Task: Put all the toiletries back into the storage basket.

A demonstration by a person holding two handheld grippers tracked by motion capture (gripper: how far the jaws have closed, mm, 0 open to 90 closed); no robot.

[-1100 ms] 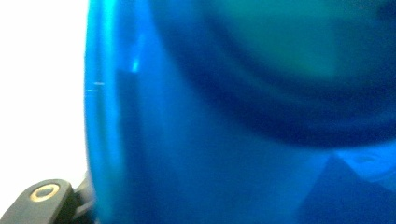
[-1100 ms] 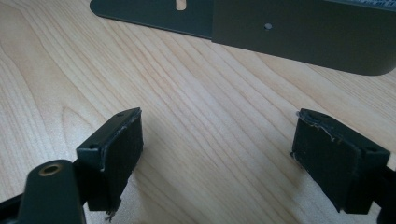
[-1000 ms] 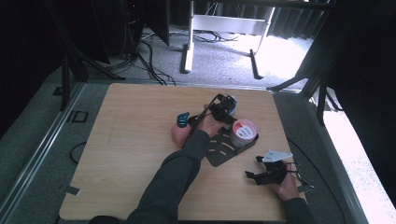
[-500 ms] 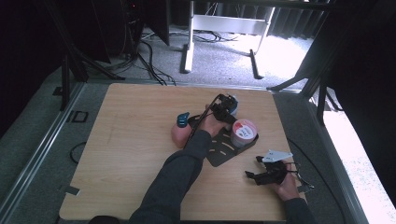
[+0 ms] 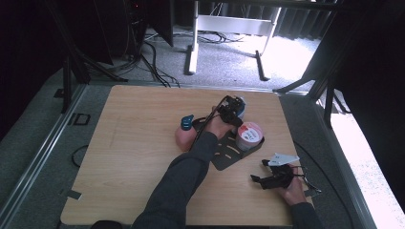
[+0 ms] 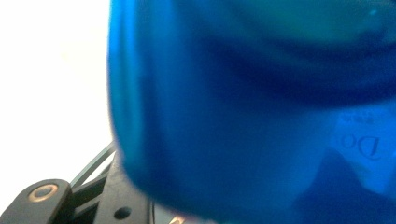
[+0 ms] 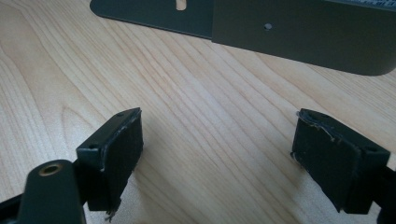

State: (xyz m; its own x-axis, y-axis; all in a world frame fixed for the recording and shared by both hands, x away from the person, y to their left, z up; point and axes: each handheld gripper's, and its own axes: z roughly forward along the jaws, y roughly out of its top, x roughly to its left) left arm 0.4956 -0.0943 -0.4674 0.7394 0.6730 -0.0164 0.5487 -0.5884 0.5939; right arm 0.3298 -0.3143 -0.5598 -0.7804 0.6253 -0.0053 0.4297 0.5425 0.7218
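Note:
My left gripper (image 5: pixel 234 111) is out at the middle right of the table, shut on a blue see-through container (image 5: pixel 240 106). In the left gripper view that container (image 6: pixel 243 116) sits blurred and very close, with one black finger (image 6: pixel 114 198) against its lower left side. A tub with a red and white lid (image 5: pixel 250 134) stands right beside it on a dark metal bracket (image 5: pixel 228 153). My right gripper (image 5: pixel 259 172) rests low near the front right corner. Its jaws stand wide open (image 7: pixel 217 149) over bare wood, with the bracket's edge (image 7: pixel 299 32) just beyond them.
A pink rounded object (image 5: pixel 182 138) with a small teal piece (image 5: pixel 186 121) above it lies left of the forearm. The wooden table (image 5: pixel 129 157) has free room on its left half. Cables and stand legs lie on the floor behind the table.

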